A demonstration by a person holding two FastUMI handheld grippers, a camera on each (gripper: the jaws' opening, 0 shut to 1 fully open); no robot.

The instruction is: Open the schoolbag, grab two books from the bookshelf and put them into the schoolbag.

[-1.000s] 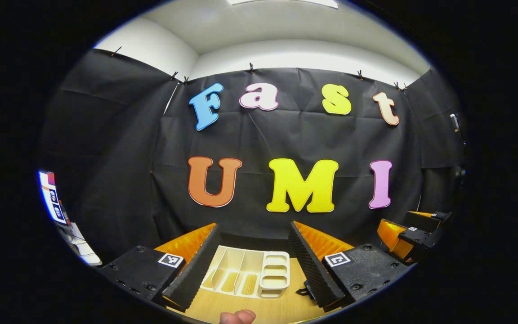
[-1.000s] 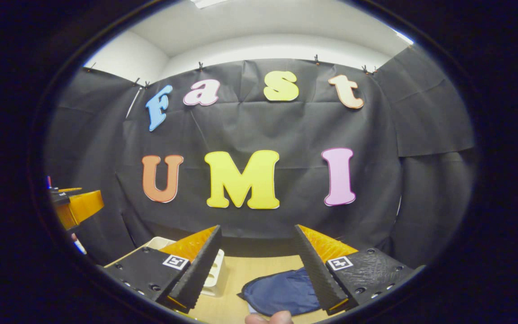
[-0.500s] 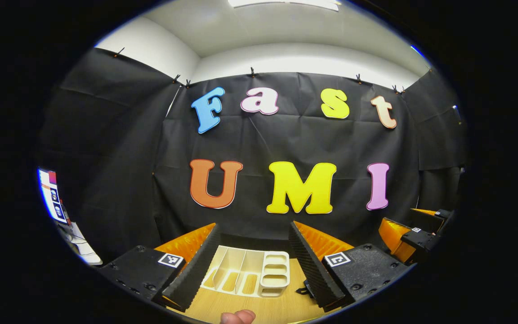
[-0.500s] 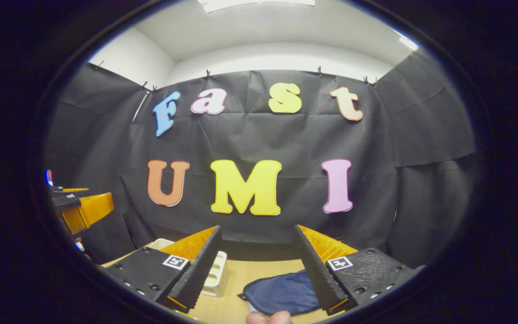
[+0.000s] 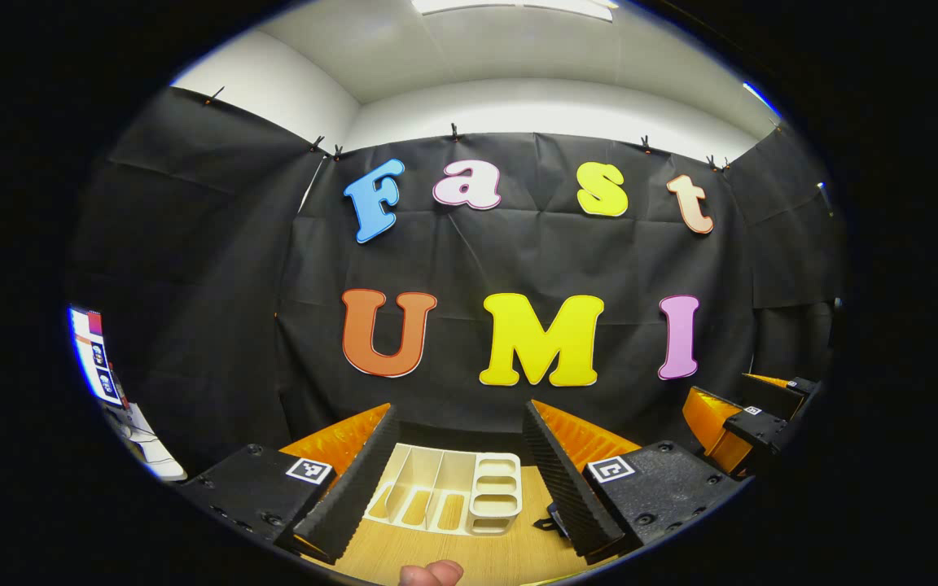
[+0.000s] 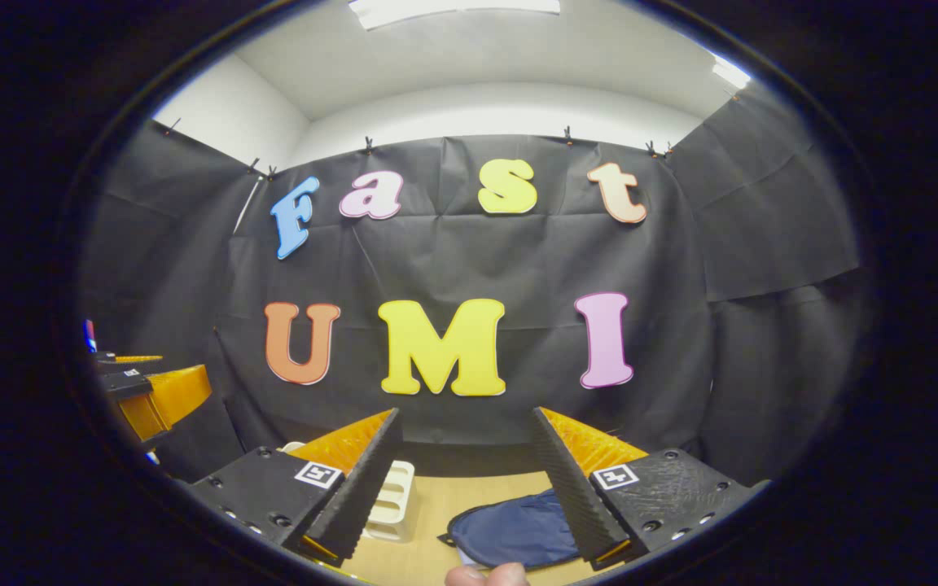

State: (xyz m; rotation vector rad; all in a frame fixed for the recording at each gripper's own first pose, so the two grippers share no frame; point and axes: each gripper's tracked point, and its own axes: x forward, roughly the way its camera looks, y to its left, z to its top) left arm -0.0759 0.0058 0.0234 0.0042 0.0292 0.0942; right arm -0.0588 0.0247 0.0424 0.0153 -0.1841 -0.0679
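Note:
The white bookshelf (image 5: 444, 492), a rack with several slots, rests on the wooden table (image 5: 469, 557) between the spread fingers of my left gripper (image 5: 459, 411), which is open and holds nothing. In the right gripper view the navy schoolbag (image 6: 518, 529) lies flat on the table (image 6: 436, 505), partly behind my right finger. The bookshelf (image 6: 392, 500) peeks out beside my left finger there. My right gripper (image 6: 466, 415) is open and empty, well above the bag.
The black cloth wall stands close behind the table. The right gripper (image 5: 729, 407) shows at the right edge of the left gripper view, and the left gripper (image 6: 151, 382) at the left edge of the right gripper view. A lit screen (image 5: 94, 358) stands far left.
The right gripper view has tipped slightly upward, so wall and bag sit lower in it. The left gripper has barely shifted. Both grippers stay open.

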